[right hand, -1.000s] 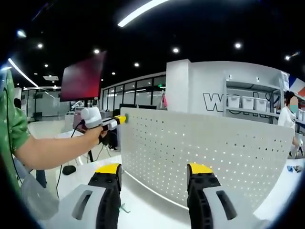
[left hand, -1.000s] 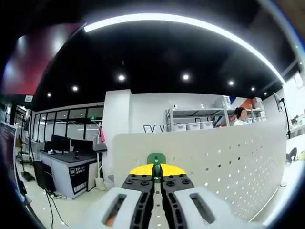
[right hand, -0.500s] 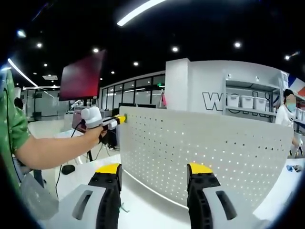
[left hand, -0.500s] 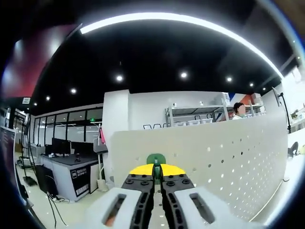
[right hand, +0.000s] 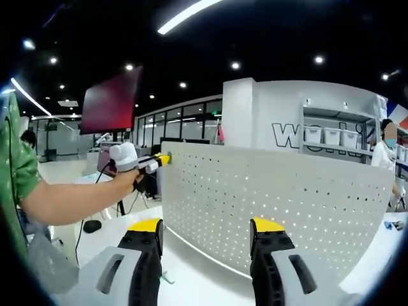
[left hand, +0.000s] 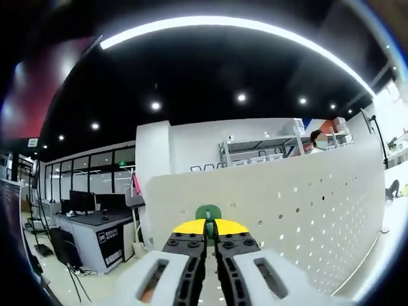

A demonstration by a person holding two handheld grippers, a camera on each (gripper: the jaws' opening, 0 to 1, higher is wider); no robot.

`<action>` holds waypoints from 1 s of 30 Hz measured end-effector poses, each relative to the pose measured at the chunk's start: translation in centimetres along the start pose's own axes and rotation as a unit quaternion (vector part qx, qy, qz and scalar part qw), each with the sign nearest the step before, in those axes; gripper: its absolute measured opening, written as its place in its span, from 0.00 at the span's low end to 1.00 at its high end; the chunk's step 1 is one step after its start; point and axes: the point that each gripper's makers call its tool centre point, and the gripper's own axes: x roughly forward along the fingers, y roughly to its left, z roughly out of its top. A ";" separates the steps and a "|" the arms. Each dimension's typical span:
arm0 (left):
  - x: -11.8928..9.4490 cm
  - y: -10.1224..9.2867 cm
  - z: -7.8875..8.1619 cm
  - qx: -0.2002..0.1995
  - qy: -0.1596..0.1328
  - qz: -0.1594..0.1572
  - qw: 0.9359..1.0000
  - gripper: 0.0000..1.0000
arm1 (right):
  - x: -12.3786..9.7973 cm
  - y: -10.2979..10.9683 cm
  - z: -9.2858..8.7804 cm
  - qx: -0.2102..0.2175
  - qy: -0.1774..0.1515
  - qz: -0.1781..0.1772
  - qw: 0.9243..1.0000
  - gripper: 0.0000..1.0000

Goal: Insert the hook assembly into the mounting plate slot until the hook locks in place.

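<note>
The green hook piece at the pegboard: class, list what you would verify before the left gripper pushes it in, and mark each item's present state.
1. Left gripper shut on the green hook piece: ok.
2. Hook piece at the top corner of the pegboard: ok.
3. Hook lined up with a hole: cannot tell.
4. Hook locked in place: cannot tell.
5. Right gripper open and empty: ok.
6. Pegboard standing upright on the white table: ok.

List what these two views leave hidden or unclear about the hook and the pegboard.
- Green hook, left gripper view: its lower part is hidden between the shut left claw tips.
- Whether the hook sits in a hole of the pegboard: too small in the right gripper view.
- Pegboard's right end: cut off by the picture's edge.
</note>
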 end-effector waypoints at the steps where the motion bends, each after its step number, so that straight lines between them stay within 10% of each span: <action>1: 0.0 0.0 0.0 0.000 0.001 0.000 1.000 0.04 | -0.1 0.0 0.0 0.000 0.000 -0.001 1.000 0.56; 30: -1.9 -2.1 -0.2 -0.029 0.043 -0.041 0.998 0.35 | -0.8 0.8 0.9 0.001 -0.014 0.009 1.000 0.54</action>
